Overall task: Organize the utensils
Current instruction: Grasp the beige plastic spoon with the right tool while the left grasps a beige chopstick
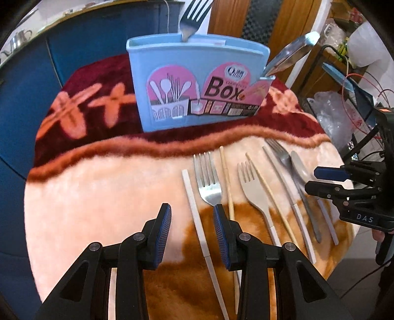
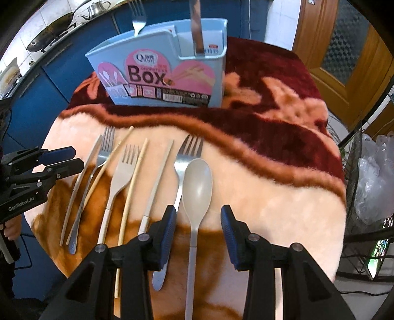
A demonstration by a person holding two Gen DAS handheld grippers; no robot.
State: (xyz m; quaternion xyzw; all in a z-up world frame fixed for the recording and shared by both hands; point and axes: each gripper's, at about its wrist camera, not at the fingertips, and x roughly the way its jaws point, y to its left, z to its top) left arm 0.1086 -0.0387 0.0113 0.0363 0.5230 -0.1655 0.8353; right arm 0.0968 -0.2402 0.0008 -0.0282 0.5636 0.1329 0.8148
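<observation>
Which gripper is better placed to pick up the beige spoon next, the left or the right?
Right. The right gripper is open and straddles the beige spoon handle; the left gripper is over bare cloth, beside a white chopstick.

A home kitchen is indicated. Blue cabinets [image 2: 32, 98] are seen under a counter bearing a wok [image 2: 50, 37] and a metal kettle [image 2: 94, 9]. A wooden door [image 2: 344, 49] and a plush-blanket-covered table [image 2: 283, 172] are noted.
</observation>
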